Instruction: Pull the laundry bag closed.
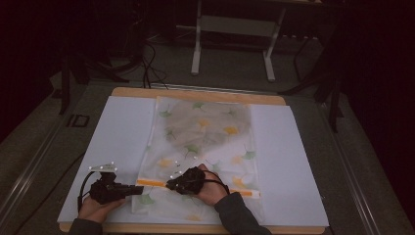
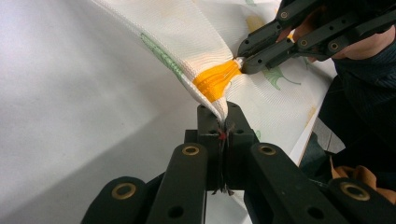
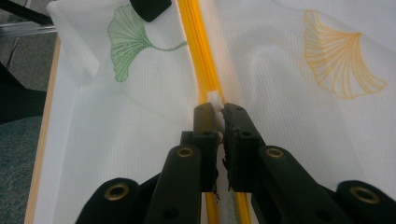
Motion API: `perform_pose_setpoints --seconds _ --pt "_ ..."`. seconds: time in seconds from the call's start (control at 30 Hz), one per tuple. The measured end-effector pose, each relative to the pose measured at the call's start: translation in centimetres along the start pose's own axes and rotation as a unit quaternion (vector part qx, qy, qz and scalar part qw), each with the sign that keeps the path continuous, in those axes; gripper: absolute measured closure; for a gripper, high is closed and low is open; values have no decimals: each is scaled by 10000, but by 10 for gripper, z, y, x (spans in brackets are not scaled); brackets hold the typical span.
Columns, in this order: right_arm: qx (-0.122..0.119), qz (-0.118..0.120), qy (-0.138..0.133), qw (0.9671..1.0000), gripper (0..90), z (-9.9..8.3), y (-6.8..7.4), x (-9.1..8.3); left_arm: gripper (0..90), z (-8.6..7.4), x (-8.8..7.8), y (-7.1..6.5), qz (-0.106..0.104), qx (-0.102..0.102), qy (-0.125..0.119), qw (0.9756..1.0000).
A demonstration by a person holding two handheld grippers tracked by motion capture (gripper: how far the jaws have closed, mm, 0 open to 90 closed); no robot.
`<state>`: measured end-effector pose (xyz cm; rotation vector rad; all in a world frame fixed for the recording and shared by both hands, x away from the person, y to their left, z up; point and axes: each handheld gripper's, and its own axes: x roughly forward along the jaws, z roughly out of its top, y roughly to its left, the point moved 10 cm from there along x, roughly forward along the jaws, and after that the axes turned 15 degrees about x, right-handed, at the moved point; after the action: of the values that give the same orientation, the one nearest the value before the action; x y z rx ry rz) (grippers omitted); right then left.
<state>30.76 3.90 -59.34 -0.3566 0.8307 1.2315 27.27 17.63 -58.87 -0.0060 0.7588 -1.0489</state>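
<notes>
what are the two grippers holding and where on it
Both hold the leaf-print mesh bag: the left gripper pinches its edge by the orange zipper's end, the right gripper clamps the white zipper pull.

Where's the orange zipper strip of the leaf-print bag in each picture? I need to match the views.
High view: orange zipper strip runs bottom centre, between left gripper and right gripper.
Left gripper view: centre, bunched above the shut jaws.
Right gripper view: top centre, running down to the jaws.
Shared landmark: green leaf print.

Wooden table (image 1: 195, 93), white sheet (image 1: 122, 137) over it, leaf-print pouch (image 1: 205, 132) (semi-transparent) on top
</notes>
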Motion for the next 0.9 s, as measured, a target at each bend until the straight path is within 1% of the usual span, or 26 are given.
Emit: perform_pose_setpoints --seconds 0.23,0.27,0.4,0.57,0.8,0.9 --pt "47 -34 17 10000 843 -6 -3 -7 884 0 0 0 -4 -13 -10 10000" --pt "20 -41 16 10000 843 -6 -4 -7 884 0 0 0 -6 -13 -10 10000" --pt "34 -63 25 10000 843 -9 -6 -10 884 0 -1 1 -8 -12 -9 10000" --pt "87 -63 26 9999 843 -13 -8 -13 885 0 -1 1 -15 -16 -5 10000" --pt "56 -116 52 9999 842 -16 -11 -18 884 0 -1 1 -3 -14 -13 10000" --pt "99 -124 18 9999 843 -19 -12 -21 884 0 -1 1 -6 -10 -9 10000"
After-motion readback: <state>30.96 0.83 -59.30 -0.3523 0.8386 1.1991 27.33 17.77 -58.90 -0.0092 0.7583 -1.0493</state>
